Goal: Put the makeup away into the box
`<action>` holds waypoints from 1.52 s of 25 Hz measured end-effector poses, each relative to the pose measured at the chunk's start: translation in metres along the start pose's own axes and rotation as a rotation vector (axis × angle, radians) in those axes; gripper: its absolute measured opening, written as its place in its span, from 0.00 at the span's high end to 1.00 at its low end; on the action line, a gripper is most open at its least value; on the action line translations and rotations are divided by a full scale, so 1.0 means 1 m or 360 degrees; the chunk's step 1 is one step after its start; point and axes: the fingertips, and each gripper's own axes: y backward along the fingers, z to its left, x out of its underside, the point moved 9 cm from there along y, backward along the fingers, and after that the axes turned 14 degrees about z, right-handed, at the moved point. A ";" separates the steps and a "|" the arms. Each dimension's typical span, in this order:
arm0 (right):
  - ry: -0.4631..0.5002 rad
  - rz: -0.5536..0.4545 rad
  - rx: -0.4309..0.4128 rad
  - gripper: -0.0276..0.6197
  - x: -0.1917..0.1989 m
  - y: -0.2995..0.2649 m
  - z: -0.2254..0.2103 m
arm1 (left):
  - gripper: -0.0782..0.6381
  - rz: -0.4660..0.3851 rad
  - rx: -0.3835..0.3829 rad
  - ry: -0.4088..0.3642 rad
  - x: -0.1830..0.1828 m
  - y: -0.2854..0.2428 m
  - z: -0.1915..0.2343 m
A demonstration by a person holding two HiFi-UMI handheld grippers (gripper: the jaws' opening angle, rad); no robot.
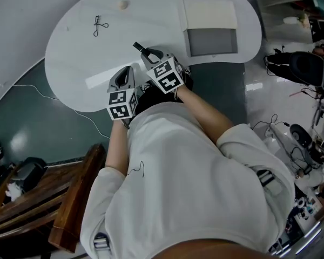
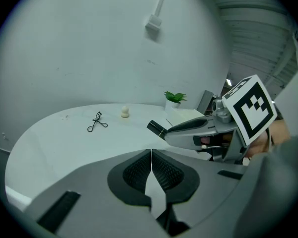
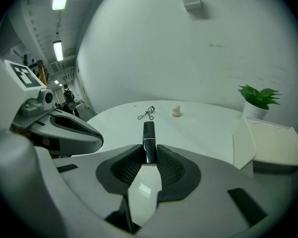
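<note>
The step in hand is the carrying of one makeup item to the box. The right gripper [image 3: 149, 155] is clamped on a slim black tube with a thin gold band [image 3: 149, 135], probably a lipstick. The tube stands out forward past the pads, and in the head view it hangs above the white rounded table [image 1: 75, 53], near the centre of the frame. The left gripper [image 2: 151, 165] has its pads pressed together with nothing between them, and it hovers just beside the right one, lower left of it in the head view.

The open box with a grey inside [image 1: 211, 41] and a cream lid folded back [image 1: 209, 12] is at the upper right of the head view, well apart from the tube. A black wire eyelash curler [image 1: 100, 26] and a small beige egg-shaped sponge [image 1: 122, 5] lie on the table at the upper left, not yet collected.

I judge that the next move calls for bringing the tube toward the upper right, over the grey opening, lowering it inside and only then parting the jaws. The tube is smooth and narrow, so a steady hold matters on the way.
</note>
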 end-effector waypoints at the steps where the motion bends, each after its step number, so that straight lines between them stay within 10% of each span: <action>1: -0.0018 -0.0010 0.0011 0.82 0.000 0.003 -0.004 | 0.86 -0.0004 0.0009 -0.0020 -0.004 -0.002 -0.003; 38: -0.0486 -0.0167 0.0434 0.82 0.087 0.142 -0.150 | 0.86 0.0011 0.0382 -0.0556 -0.104 -0.079 -0.160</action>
